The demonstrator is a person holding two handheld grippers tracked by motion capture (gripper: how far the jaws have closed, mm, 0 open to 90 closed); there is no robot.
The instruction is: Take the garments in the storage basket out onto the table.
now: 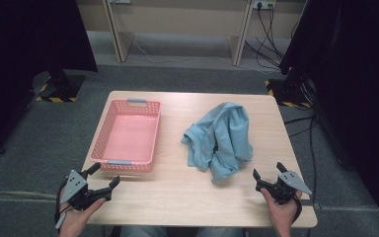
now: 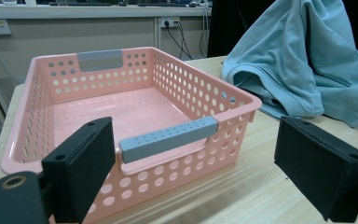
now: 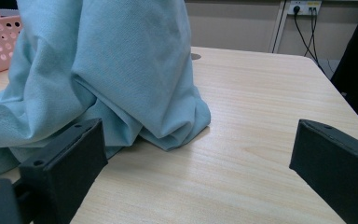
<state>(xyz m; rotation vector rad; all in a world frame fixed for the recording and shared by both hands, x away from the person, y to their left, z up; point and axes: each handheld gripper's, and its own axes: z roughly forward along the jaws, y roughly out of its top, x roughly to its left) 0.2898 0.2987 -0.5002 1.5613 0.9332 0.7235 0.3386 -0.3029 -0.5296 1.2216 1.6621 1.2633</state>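
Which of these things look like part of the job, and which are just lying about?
Likely the job:
- light blue shirt, crumpled on the table
- pink basket, empty
- left tongs and right tongs, both open

Just lying about:
- cables on the floor

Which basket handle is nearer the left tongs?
The grey handle on the basket's near short wall, facing the left tongs. The other handle sits on the far wall, across the empty basket.
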